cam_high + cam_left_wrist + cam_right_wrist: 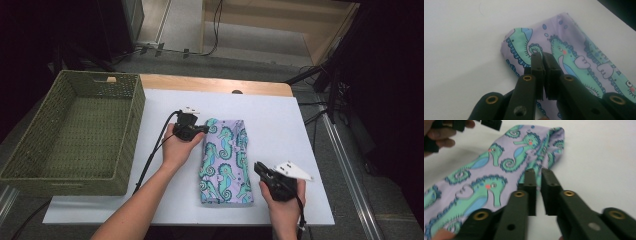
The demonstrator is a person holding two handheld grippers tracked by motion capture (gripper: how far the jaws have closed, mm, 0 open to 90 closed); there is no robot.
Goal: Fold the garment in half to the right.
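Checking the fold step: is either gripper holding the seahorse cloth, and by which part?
Neither: the left gripper and right gripper are shut with nothing between the jaws, above the folded cloth.

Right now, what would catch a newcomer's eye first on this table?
The folded seahorse-print cloth in lilac and teal, lying mid-table on the white sheet. A hand-held black gripper flanks it on each side, the left gripper and right gripper, jaws shut. A green woven basket stands at the left.

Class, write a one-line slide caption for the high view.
Two hand-held grippers, left gripper and right gripper, flank a folded seahorse-print cloth beside a green basket.
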